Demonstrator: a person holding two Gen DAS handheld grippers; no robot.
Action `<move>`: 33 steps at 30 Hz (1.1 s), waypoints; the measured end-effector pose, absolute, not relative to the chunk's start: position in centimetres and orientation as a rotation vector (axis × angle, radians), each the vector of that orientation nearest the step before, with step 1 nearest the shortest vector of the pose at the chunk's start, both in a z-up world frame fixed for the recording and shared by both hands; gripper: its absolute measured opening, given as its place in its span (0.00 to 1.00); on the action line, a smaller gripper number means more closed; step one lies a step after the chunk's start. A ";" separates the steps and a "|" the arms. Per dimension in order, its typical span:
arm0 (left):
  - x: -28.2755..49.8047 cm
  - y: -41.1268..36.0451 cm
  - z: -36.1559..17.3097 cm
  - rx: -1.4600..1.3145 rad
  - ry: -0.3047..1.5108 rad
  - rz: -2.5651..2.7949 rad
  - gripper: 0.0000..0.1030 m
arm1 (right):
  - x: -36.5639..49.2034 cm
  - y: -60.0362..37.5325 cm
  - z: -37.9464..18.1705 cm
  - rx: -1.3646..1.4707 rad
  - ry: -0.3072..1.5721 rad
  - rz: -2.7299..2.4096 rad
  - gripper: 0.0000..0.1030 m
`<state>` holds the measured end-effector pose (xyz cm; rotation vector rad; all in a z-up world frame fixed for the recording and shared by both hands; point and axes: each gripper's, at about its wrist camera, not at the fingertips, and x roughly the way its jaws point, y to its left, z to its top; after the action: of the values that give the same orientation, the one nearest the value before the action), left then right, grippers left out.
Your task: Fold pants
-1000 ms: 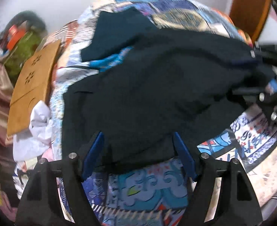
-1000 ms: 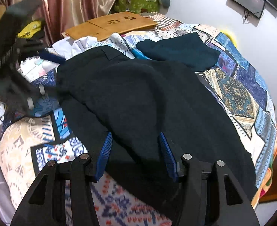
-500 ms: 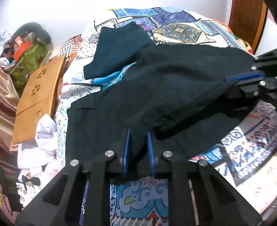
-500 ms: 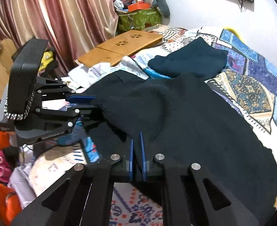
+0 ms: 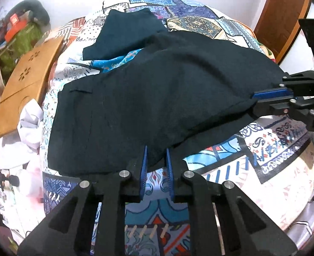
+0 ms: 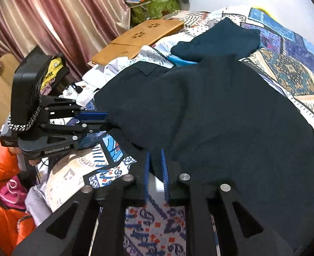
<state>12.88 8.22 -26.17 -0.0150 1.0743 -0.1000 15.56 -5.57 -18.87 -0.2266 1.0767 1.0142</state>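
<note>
Pants [image 5: 157, 98]: dark, lying across the patchwork bedspread [image 5: 280, 149], near edge being lifted into a raised fold; a pocket flap showing at the far left end in the left wrist view.
Left gripper [image 5: 156, 155]: blue pads standing close together and pinching a bunched fold of the pants' near edge; cloth filling the narrow gap at the tips.
Left gripper, seen from the right wrist [image 6: 104, 119]: reaching in from the left, tips buried in the fabric edge, a hand in an orange sleeve [image 6: 1, 164] holding it.
Right gripper [image 6: 155, 155]: jaws easing apart at this moment, still narrow; dark cloth sitting between the blue pads at the tips, bedspread showing through lower in the gap.
Right gripper, seen from the left wrist [image 5: 253, 99]: coming in from the right, clamping the pants' corner and holding it off the bed.
Second dark garment [image 5: 124, 32]: folded, lying farther up the bed, just beyond the pants.
Wooden lap tray [image 5: 26, 85]: resting at the bed's left side, beside crumpled white cloth [image 5: 26, 123].
Green bag [image 6: 157, 6]: sitting past the tray with orange boxes on top.
Curtain [image 6: 56, 17]: striped pink, hanging behind.
</note>
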 end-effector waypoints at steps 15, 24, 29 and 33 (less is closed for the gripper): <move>17.9 6.9 -20.4 0.011 0.981 -0.054 0.45 | 20.5 -23.9 -16.9 0.088 0.935 0.574 0.39; 23.4 5.2 -26.3 -0.099 1.160 -0.004 0.58 | 23.8 -35.4 -19.0 0.212 0.962 0.272 0.39; 22.9 4.5 -26.3 -0.065 1.121 0.039 0.62 | 24.5 -35.8 -22.4 0.259 1.056 0.295 0.39; 22.9 4.3 -26.3 -0.053 1.124 0.054 0.62 | 24.6 -36.2 -23.8 0.298 1.046 0.302 0.39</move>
<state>22.90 4.27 -26.34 -0.0532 1.1239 0.0539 24.59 -36.19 -23.79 0.2983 1.0459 0.3025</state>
